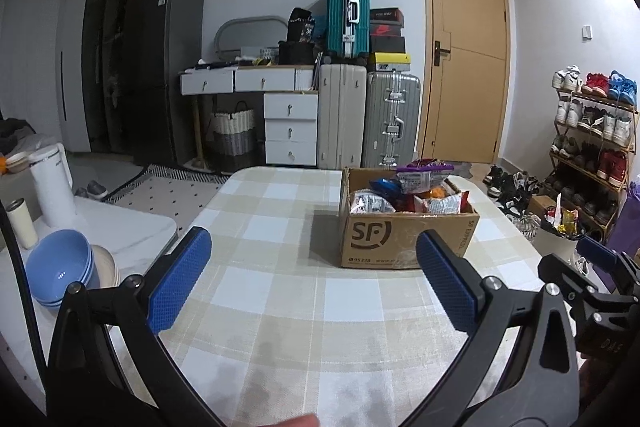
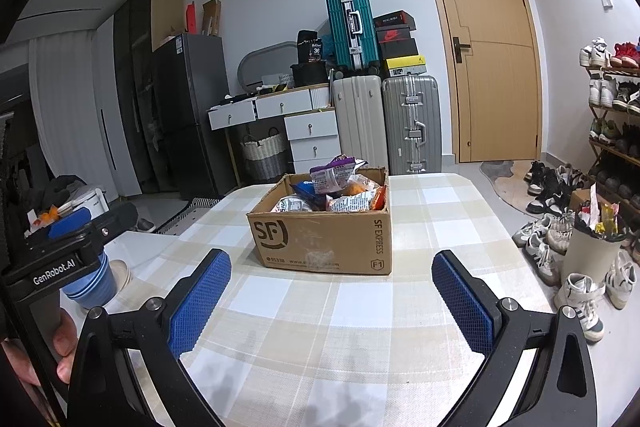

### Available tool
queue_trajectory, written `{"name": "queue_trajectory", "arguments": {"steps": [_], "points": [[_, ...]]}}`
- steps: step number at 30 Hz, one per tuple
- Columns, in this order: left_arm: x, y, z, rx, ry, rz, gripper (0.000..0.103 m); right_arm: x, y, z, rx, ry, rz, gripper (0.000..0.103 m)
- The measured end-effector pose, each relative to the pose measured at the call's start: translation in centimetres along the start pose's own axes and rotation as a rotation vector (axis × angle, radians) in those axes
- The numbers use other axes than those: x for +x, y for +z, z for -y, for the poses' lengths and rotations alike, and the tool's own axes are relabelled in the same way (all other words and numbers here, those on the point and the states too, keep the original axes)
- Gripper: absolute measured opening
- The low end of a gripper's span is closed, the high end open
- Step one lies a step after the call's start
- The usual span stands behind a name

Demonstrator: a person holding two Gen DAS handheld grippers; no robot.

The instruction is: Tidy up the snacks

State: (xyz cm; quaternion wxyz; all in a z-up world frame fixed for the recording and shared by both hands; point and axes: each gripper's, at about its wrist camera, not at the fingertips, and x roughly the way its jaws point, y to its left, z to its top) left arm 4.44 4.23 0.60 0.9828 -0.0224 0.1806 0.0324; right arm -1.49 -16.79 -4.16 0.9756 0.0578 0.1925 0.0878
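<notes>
Two claws held above the checked worktop (image 1: pixel 280 291), both empty. Far left, off the worktop edge: white kettle (image 1: pixel 52 183) and stacked blue bowls (image 1: pixel 60 267) on a white side surface. Left claw (image 1: pixel 316 283) spread wide, blue pads well apart, nothing between them, low over the cloth. Ahead and slightly right of it, cardboard box (image 1: pixel 384 239) marked SF, resting on the worktop, heaped with snack packets (image 1: pixel 416 187), purple one topmost. Right claw (image 2: pixel 332 301) likewise wide open, box (image 2: pixel 320 239) straight ahead between its fingers' line of sight, near but not touching. Farther right, on the floor: white bin (image 2: pixel 592 259), scattered shoes (image 2: pixel 548 243), shoe rack (image 2: pixel 616 131)
</notes>
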Motion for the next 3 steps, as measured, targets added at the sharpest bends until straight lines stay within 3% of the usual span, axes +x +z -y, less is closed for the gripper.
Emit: {"name": "queue_trajectory", "arguments": {"steps": [3], "points": [[0.3, -0.06, -0.73, -0.036, -0.011, -0.001, 0.102, 0.09, -0.02, 0.03, 0.001, -0.001, 0.0, 0.102]]}}
